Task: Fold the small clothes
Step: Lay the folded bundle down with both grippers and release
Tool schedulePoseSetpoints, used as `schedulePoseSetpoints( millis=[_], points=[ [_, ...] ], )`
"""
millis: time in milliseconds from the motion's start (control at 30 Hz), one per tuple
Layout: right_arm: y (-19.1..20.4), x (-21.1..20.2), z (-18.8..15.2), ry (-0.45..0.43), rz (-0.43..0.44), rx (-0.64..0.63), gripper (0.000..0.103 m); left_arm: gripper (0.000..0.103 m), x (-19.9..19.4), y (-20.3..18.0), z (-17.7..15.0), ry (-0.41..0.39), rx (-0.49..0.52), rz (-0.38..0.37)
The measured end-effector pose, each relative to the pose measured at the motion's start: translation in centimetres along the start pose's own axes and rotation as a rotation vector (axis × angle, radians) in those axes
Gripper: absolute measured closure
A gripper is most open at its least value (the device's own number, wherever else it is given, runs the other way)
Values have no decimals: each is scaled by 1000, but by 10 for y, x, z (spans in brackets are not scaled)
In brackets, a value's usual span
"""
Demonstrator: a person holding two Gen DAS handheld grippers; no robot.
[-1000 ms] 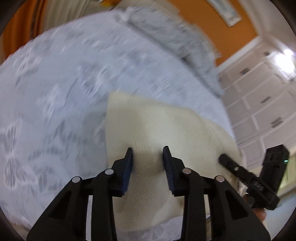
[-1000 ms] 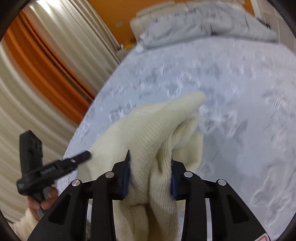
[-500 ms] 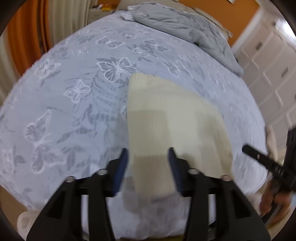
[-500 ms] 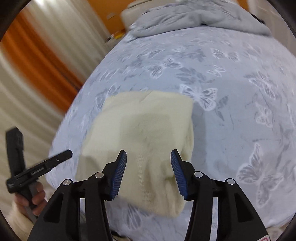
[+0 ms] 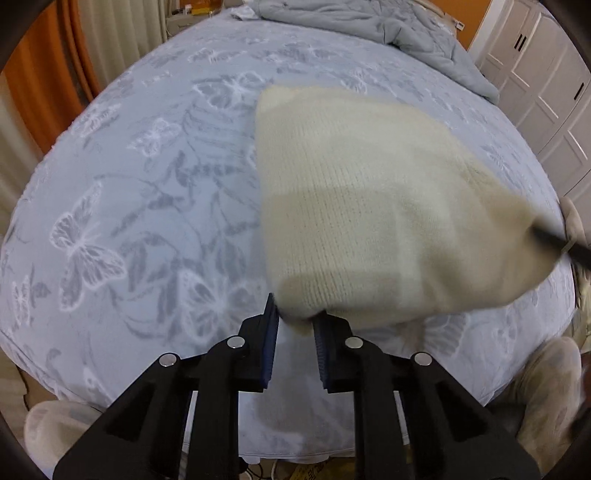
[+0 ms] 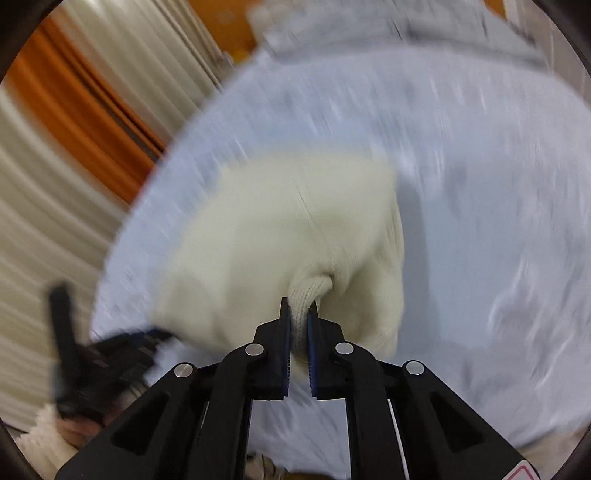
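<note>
A cream knitted garment lies folded on the butterfly-patterned bed. My left gripper is shut on its near left corner. My right gripper is shut on a bunched near edge of the same garment, seen blurred in the right wrist view. The right gripper's finger shows at the garment's right corner in the left wrist view. The left gripper shows blurred at the lower left of the right wrist view.
A rumpled grey duvet lies at the far end of the bed. White wardrobe doors stand at the right, orange and cream curtains at the left. The bed's near edge is just below my grippers.
Both grippers were open above the flat folded garment half a second ago. Now each has closed on a near corner, and the right one is moving fast.
</note>
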State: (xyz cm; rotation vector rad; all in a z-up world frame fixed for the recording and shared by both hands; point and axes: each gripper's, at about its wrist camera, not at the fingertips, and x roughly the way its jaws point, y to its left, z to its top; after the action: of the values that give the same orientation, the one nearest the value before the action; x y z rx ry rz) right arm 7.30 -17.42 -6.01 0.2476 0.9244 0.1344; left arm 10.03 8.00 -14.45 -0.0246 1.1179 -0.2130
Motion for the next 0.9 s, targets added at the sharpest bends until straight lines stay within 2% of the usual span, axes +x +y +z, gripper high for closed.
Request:
schedulePoseSetpoints(
  millis=[67, 133, 200, 267, 333, 433, 500, 567, 633, 667, 767, 900],
  points=[
    [-10, 4, 5, 0, -28, -15, 95, 85, 1, 0, -1, 8, 13, 26],
    [-48, 59, -15, 184, -132, -1, 96, 82, 9, 2, -5, 37, 4, 42],
    [-69, 94, -40, 293, -151, 37, 96, 82, 20, 2, -11, 71, 1, 42],
    [-64, 81, -40, 242, -149, 52, 95, 82, 21, -2, -14, 72, 12, 54],
    [-55, 58, -35, 183, -113, 99, 88, 82, 16, -5, -15, 62, 26, 70],
    [-35, 23, -32, 94, -78, 87, 86, 82, 4, -3, -16, 44, 18, 62],
    [-29, 20, -37, 97, -70, 70, 86, 82, -3, 0, -18, 38, 6, 66],
    [-34, 35, -43, 133, -80, 71, 86, 82, -7, 2, -18, 34, -8, 66],
    [-49, 68, -54, 242, -125, 76, 86, 80, -11, 0, -20, 28, -6, 74],
    [-55, 77, -57, 265, -141, 80, 85, 80, -13, -2, -21, 25, -2, 81],
    [-53, 53, -52, 197, -113, 131, 83, 80, -25, -10, -24, 19, 5, 85],
    [-33, 3, -48, 80, -119, 92, 83, 74, -46, -24, -24, -2, 15, 82]
  ],
)
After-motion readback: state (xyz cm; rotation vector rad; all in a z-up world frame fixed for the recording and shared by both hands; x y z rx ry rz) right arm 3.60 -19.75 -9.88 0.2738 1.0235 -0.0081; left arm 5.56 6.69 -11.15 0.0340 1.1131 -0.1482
